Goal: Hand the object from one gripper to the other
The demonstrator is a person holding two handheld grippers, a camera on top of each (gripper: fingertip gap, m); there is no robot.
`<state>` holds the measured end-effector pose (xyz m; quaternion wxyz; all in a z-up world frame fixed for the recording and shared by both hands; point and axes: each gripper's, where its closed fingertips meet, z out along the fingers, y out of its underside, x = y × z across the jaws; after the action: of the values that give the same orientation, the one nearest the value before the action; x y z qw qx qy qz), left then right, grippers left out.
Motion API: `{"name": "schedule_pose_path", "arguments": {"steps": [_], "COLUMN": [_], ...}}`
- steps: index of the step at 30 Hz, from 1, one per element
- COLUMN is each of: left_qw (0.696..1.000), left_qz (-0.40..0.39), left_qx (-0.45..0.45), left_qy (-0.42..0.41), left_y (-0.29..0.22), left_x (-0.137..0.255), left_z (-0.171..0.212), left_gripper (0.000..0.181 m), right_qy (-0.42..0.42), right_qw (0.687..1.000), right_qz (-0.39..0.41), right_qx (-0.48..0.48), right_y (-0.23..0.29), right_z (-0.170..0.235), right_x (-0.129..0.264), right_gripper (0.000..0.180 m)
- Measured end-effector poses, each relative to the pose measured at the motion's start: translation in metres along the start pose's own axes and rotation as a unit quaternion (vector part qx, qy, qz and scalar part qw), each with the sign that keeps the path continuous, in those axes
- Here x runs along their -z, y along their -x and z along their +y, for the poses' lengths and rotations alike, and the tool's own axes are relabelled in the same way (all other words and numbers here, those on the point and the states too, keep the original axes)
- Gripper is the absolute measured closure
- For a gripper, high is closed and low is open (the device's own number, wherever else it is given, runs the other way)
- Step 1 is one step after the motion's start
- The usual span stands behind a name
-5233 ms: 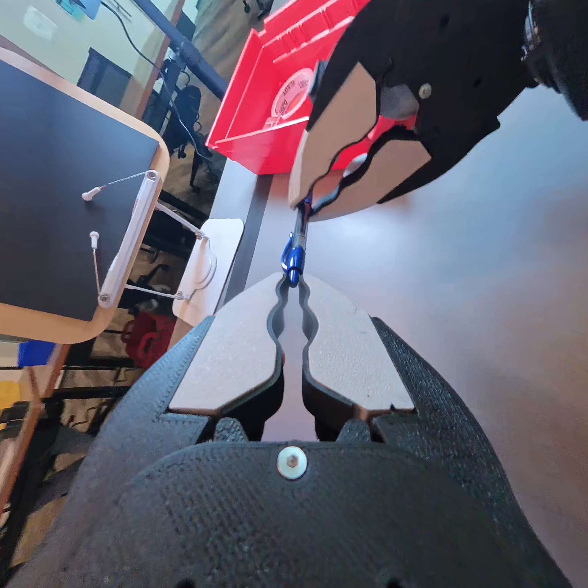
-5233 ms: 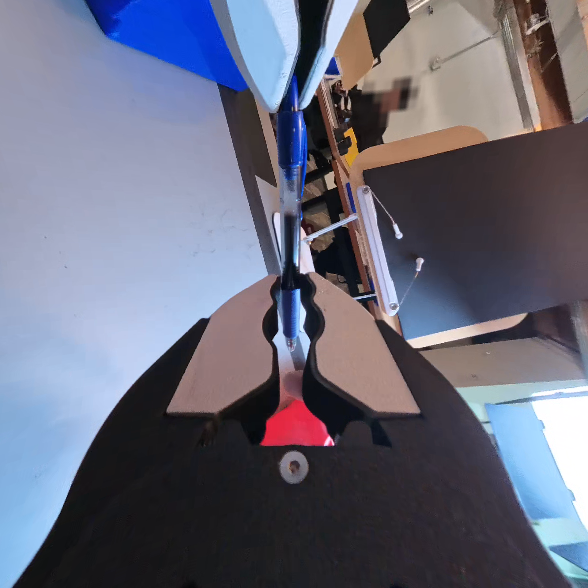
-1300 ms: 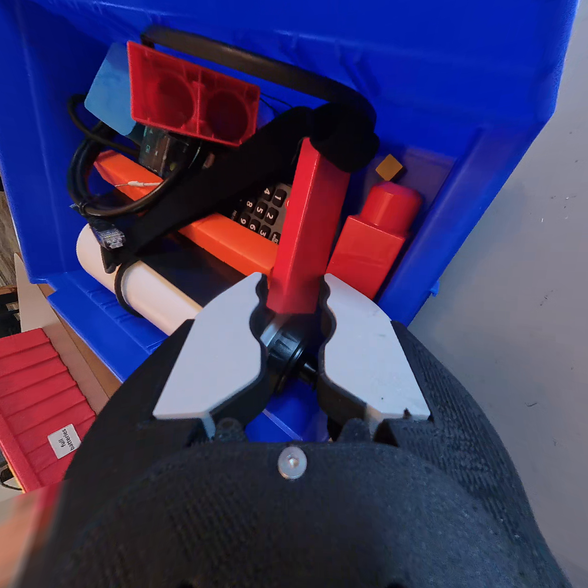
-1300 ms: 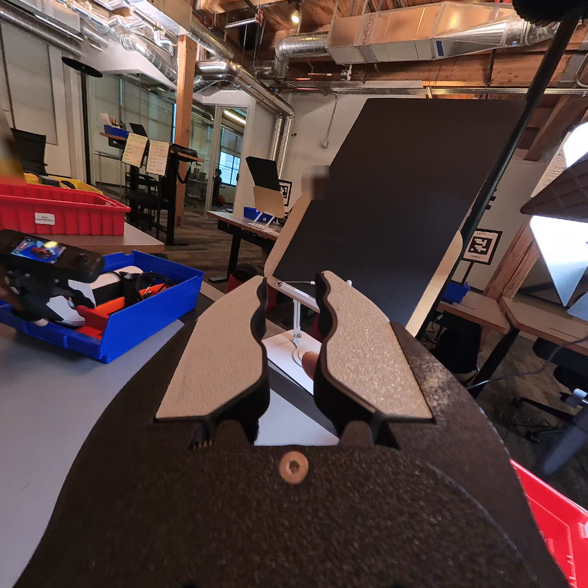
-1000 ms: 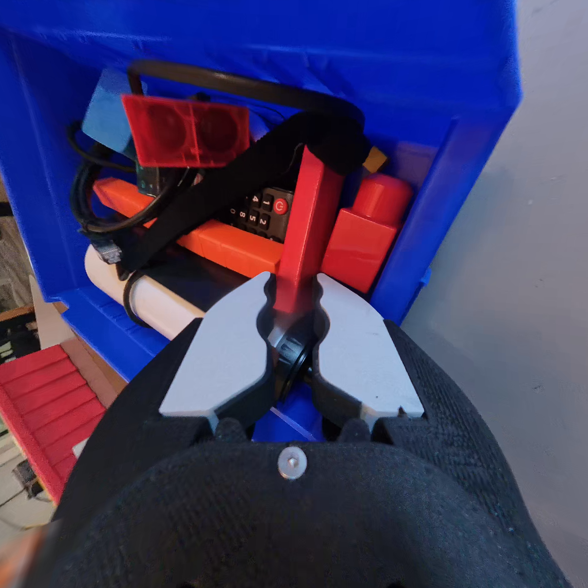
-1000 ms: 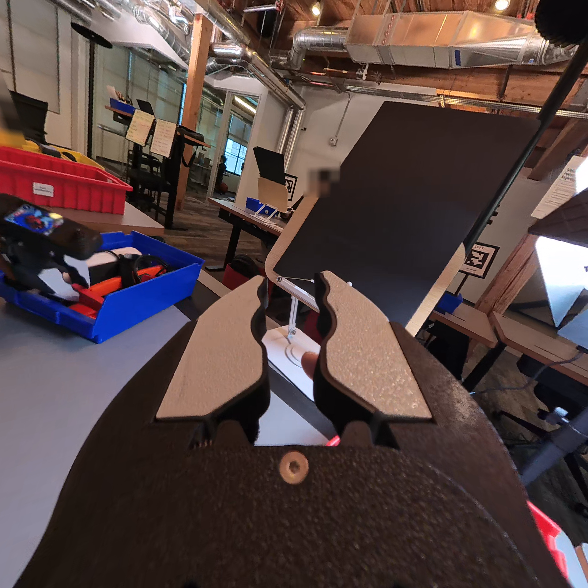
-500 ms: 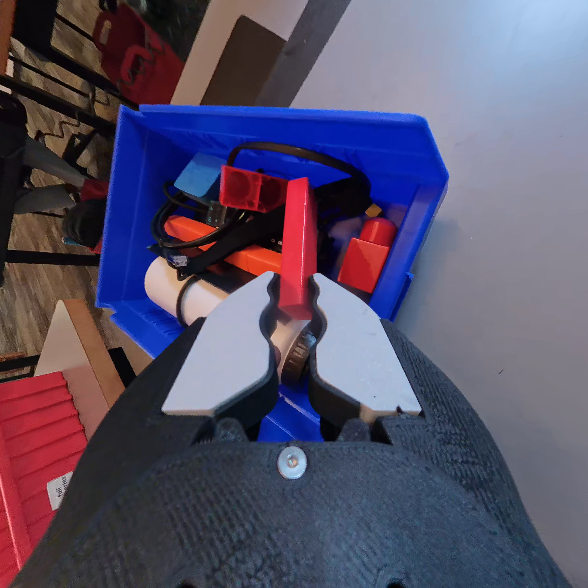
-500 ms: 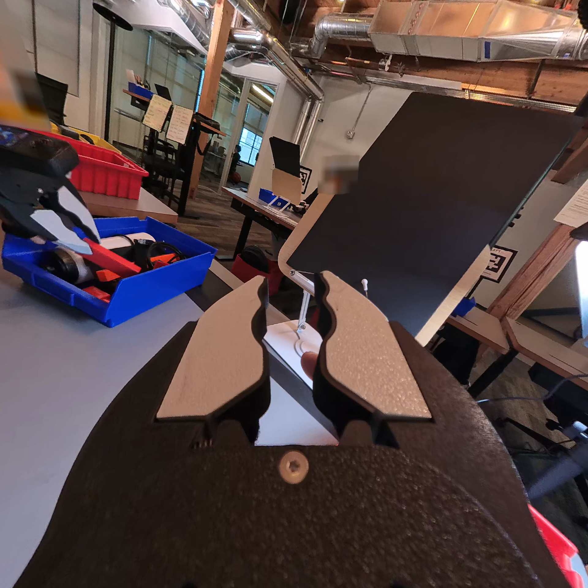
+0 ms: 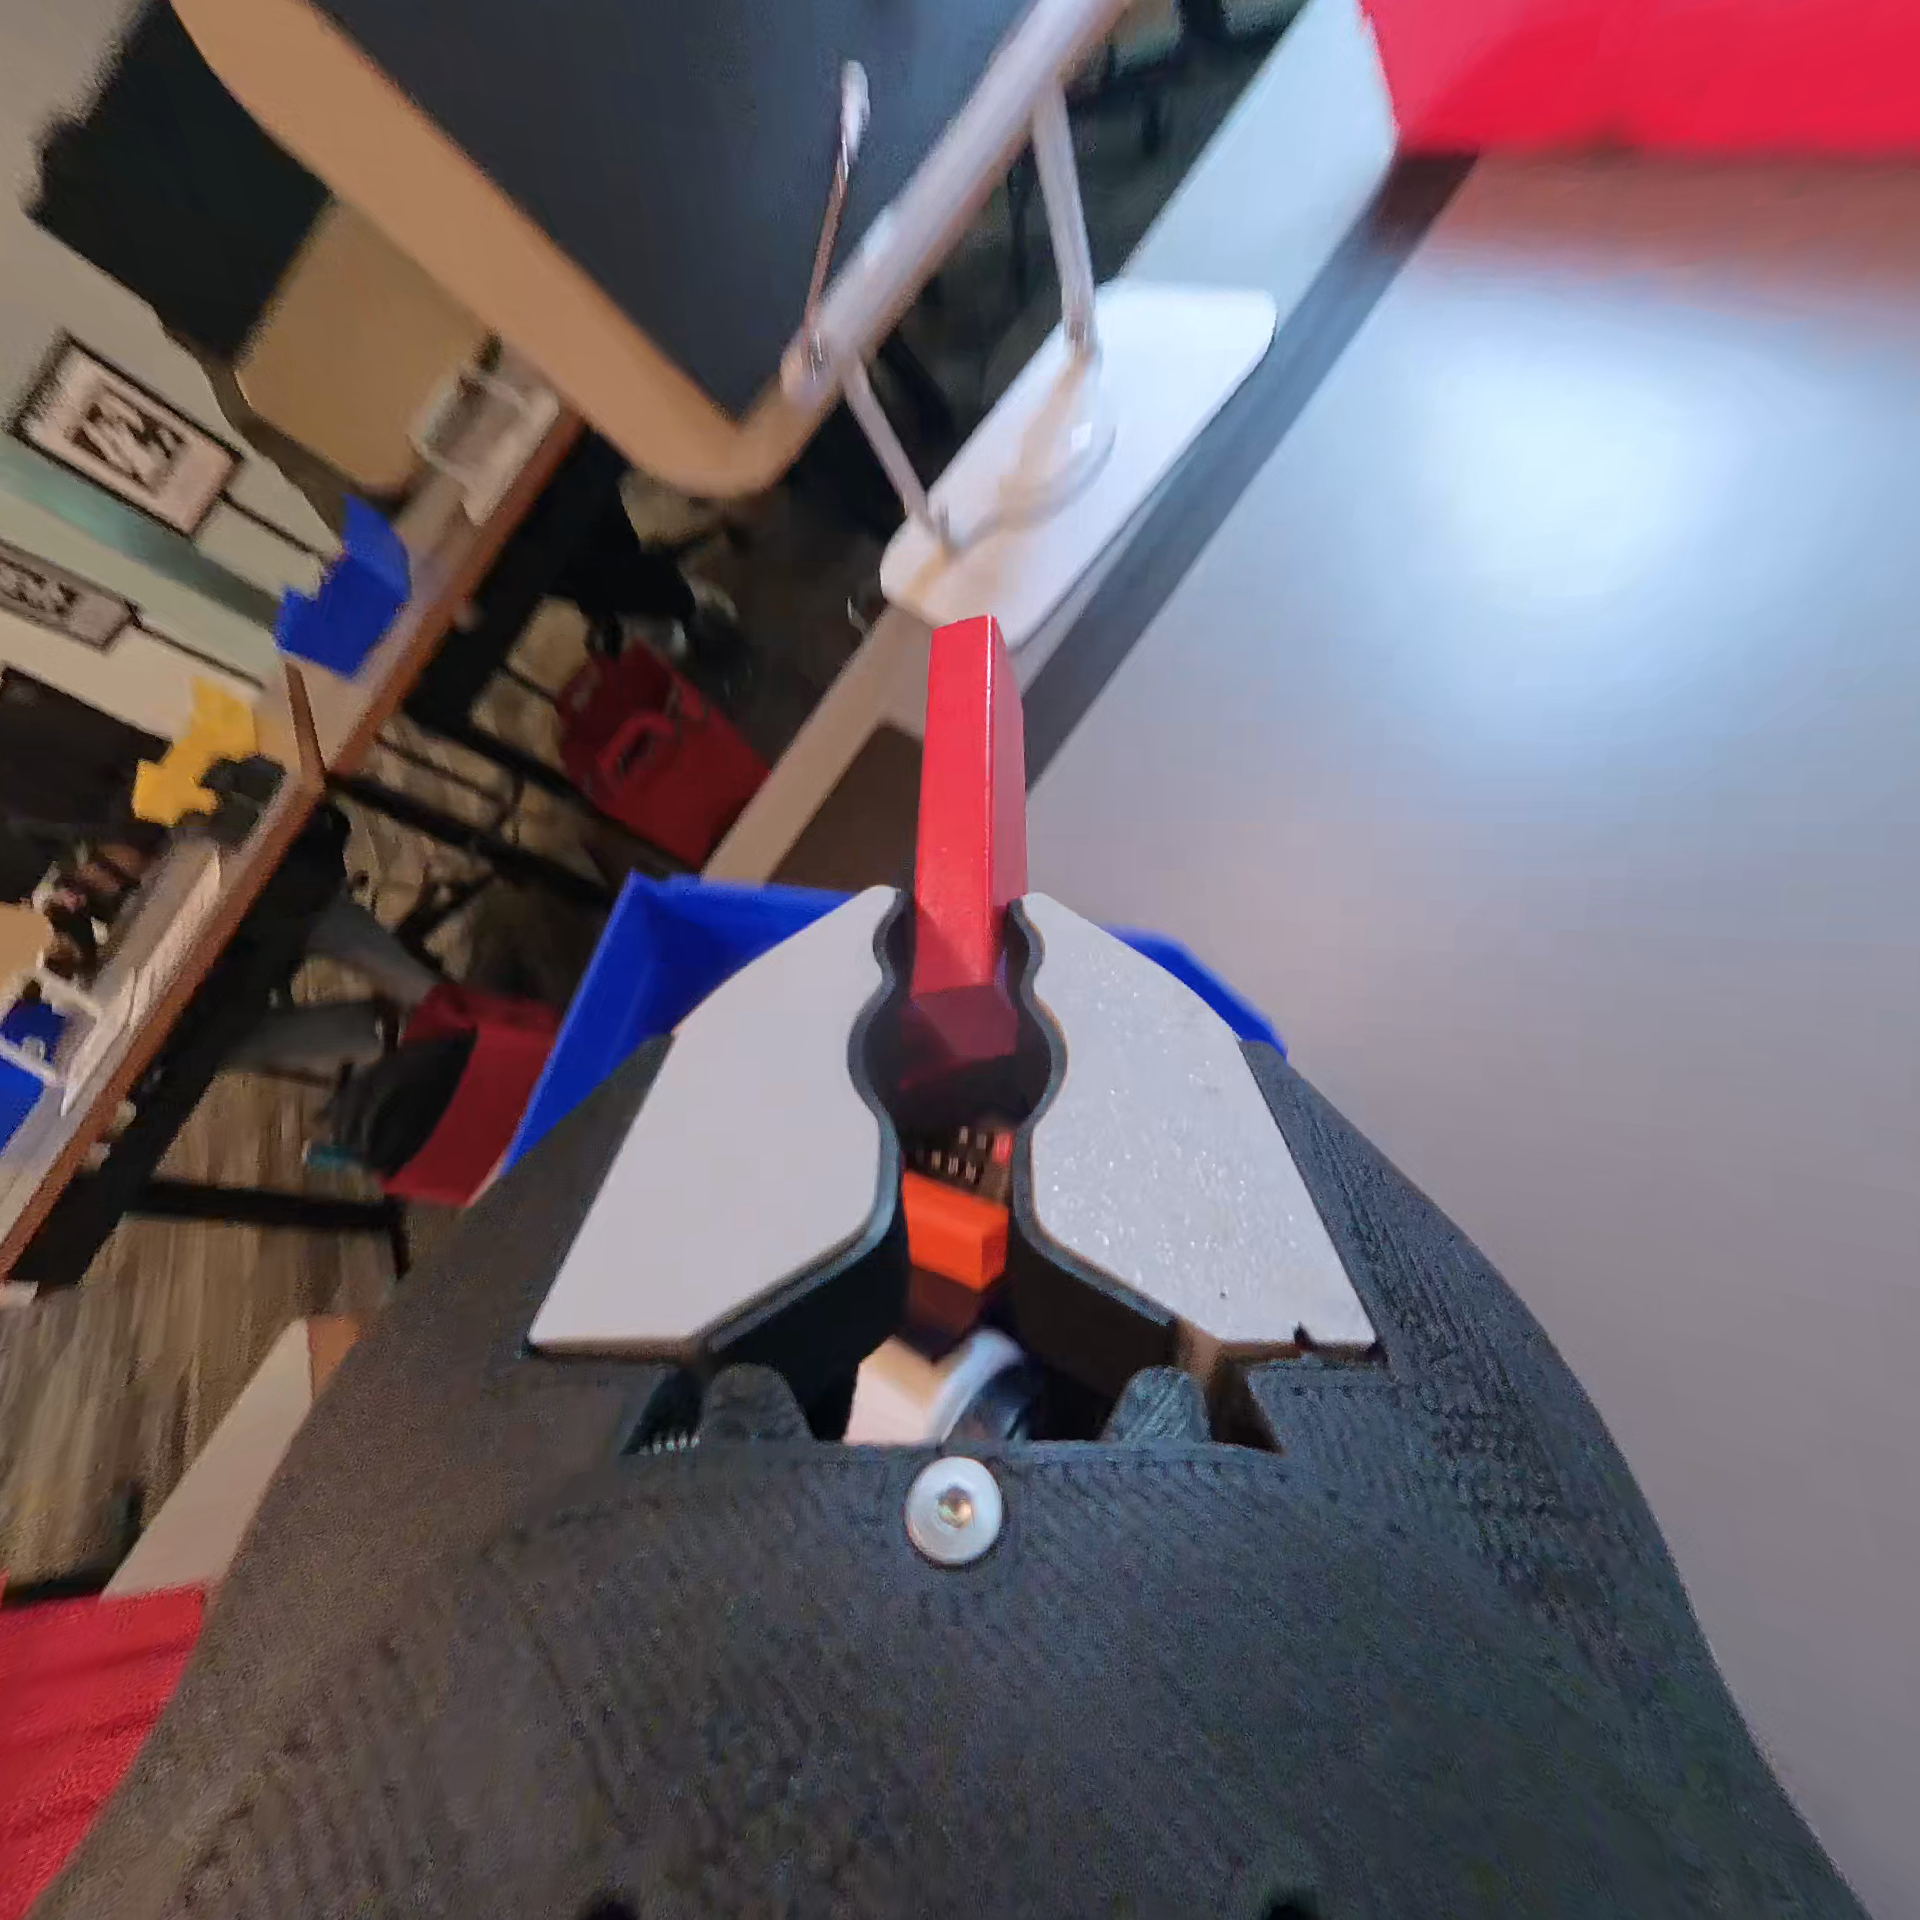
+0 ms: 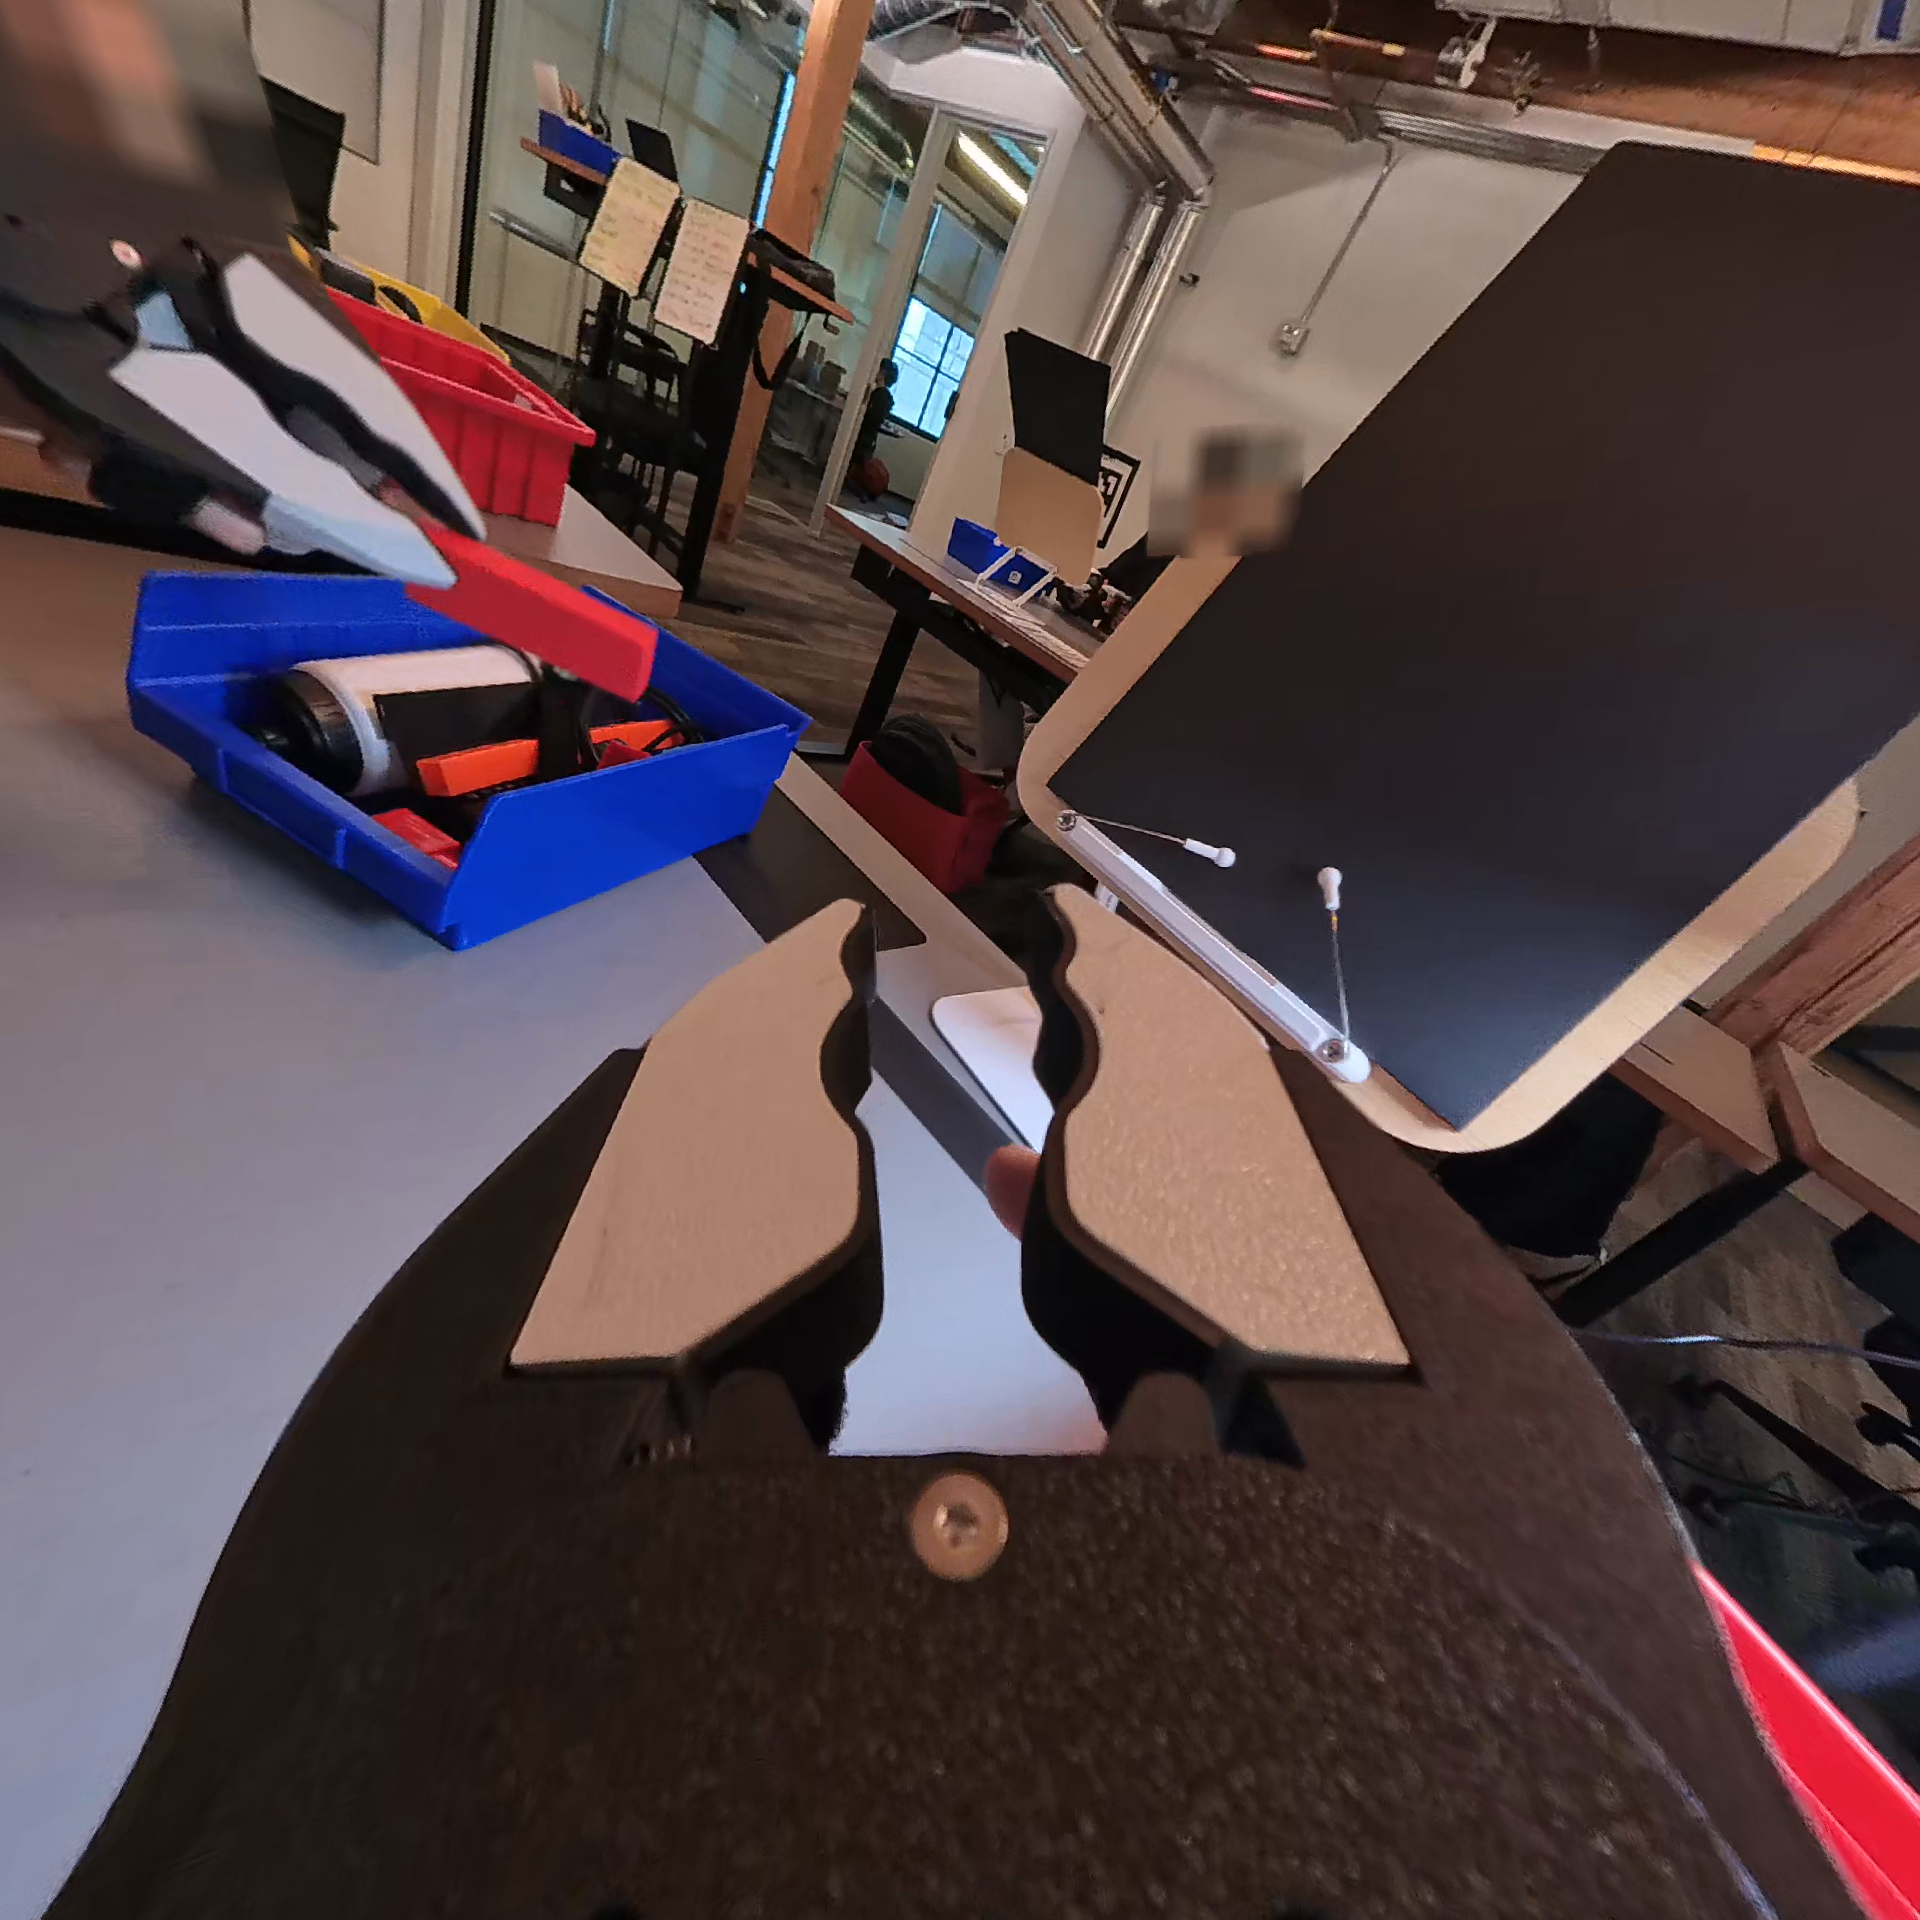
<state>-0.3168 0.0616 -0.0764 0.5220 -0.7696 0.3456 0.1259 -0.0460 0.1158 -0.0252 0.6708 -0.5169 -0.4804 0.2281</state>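
No readable labels here. Left gripper [image 9: 958,914] has its fingers clamped on a red block [image 9: 968,790], up above the blue bin [image 10: 582,831] on the desk [image 10: 260,1039]. Right gripper [image 10: 956,914] fingers sit partly apart, holding nothing.

A matt, grainy black plastic is being shown on the left gripper [image 9: 961,914] body, with pale, finely speckled pads [image 9: 748,1132] — the red block [image 9: 971,790] is being seen as smooth and satin. The grey table [image 10: 208,1039] is being rendered smooth with a soft sheen; the blue bin [image 10: 582,831] looks like glossy plastic.
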Motion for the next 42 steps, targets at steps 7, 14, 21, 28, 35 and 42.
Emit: {"name": "schedule_pose_path", "arguments": {"steps": [7,14,21,28,35,42], "left_qw": [0.987,0.959,0.923,0.876,0.874,0.891], "left_qz": [0.025,0.080,0.161,0.265,0.305,0.321], "left_qx": [0.000,0.025,0.079,0.174,0.176,0.184], "left_qy": [-0.158,-0.272,-0.341,-0.363,-0.334,-0.263], "left_y": [-0.032,-0.075,-0.115,-0.137,-0.153,-0.156], "left_x": [0.022,0.040,0.044,0.026,0.006,-0.015], "left_z": [-0.086,-0.144,-0.175,-0.175,-0.160,-0.138], "left_gripper": [0.164,0.164,0.164,0.165,0.165,0.163], "right_qy": [-0.040,-0.102,-0.130,-0.162,-0.097,0.031], "right_qw": [0.996,0.975,0.955,0.929,0.953,0.989], "right_qz": [-0.079,-0.190,-0.233,-0.238,-0.210,-0.145], "right_qx": [-0.020,-0.046,-0.129,-0.232,-0.198,-0.007], "right_y": [0.032,0.076,0.101,0.098,0.095,0.097], "right_z": [-0.011,-0.030,-0.038,-0.049,-0.031,0.004], "right_x": [-0.001,0.005,-0.001,-0.001,-0.011,-0.021], "right_gripper": [0.150,0.150,0.140,0.146,0.156,0.163]}}
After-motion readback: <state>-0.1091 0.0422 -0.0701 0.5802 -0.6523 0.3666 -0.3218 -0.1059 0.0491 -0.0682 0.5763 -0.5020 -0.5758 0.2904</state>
